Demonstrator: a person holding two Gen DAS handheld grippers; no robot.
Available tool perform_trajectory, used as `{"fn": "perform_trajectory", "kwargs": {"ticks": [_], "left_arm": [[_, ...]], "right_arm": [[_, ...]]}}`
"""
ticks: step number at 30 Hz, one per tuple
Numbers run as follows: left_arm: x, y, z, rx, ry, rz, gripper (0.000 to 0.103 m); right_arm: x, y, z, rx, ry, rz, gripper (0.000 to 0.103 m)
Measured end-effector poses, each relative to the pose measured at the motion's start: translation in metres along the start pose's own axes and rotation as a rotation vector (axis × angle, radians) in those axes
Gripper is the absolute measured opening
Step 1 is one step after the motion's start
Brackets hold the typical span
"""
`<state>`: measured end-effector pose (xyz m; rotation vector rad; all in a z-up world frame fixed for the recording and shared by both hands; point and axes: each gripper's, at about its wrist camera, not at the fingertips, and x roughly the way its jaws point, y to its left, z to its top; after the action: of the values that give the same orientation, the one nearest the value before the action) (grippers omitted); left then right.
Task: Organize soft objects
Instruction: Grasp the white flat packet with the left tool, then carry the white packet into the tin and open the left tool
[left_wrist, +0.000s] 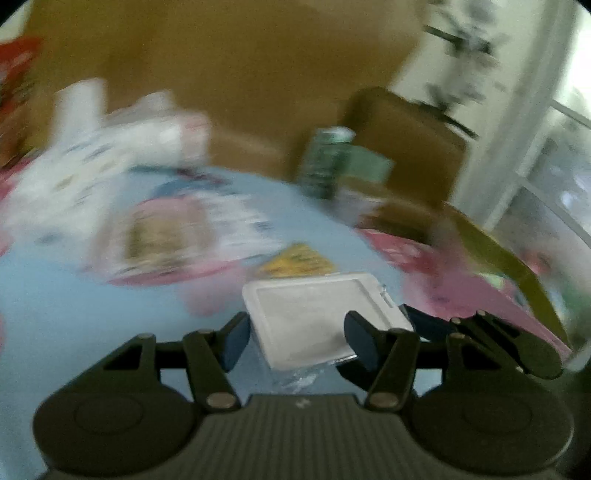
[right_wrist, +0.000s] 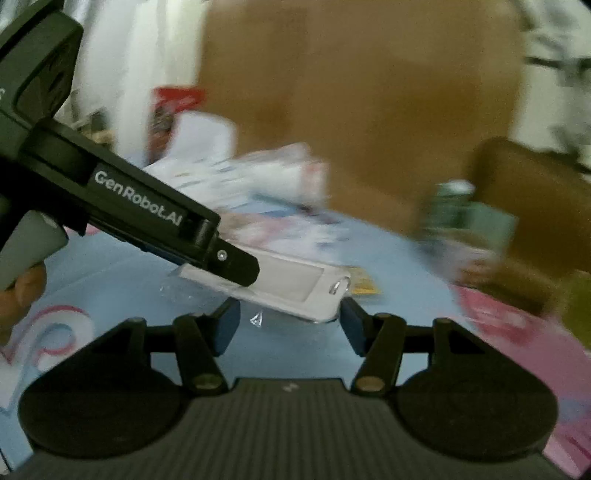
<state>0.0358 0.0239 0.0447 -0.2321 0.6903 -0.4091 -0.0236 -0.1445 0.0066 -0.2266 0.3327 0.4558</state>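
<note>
Left fingers (left_wrist: 297, 341) astride white flat case (left_wrist: 317, 317), right fingers (right_wrist: 290, 325) just beneath.

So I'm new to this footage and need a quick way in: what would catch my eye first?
A white flat card holder sits sharp in mid-frame, lifted above the blue cloth. The left gripper has it between its fingers, and the right gripper waits just below its far end. Behind, everything blurs: white packets at left, a green can at right.
</note>
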Motion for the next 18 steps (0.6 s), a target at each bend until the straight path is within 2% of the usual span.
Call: {"fn": "perform_trajectory", "kwargs": {"ticks": [6,10,14,15,16,18], "left_arm": [[0.041,-0.111,0.028,0.195,-0.004,-0.18,0.057],[0.079,-0.19,0.033,0.32,0.0,-0.267,0.06],[0.122,-0.245,0.031,0.396,0.024,-0.281,0.067],[0.129,-0.253,0.029,0.408,0.031,-0.271,0.076],[0.136,-0.262,0.026,0.421,0.031,-0.25,0.087],[0.142,-0.273,0.022,0.437,0.015,-0.214,0.09]], "right_arm": [[-0.06,-0.074,-0.016,0.125,-0.101,-0.266,0.062],[-0.09,-0.131,-0.029,0.215,-0.119,-0.427,0.062],[-0.107,-0.174,-0.046,0.309,-0.113,-0.537,0.063],[-0.107,-0.182,-0.052,0.332,-0.118,-0.574,0.067],[-0.108,-0.189,-0.056,0.351,-0.117,-0.609,0.081],[-0.112,-0.202,-0.066,0.386,-0.12,-0.675,0.086]]}}
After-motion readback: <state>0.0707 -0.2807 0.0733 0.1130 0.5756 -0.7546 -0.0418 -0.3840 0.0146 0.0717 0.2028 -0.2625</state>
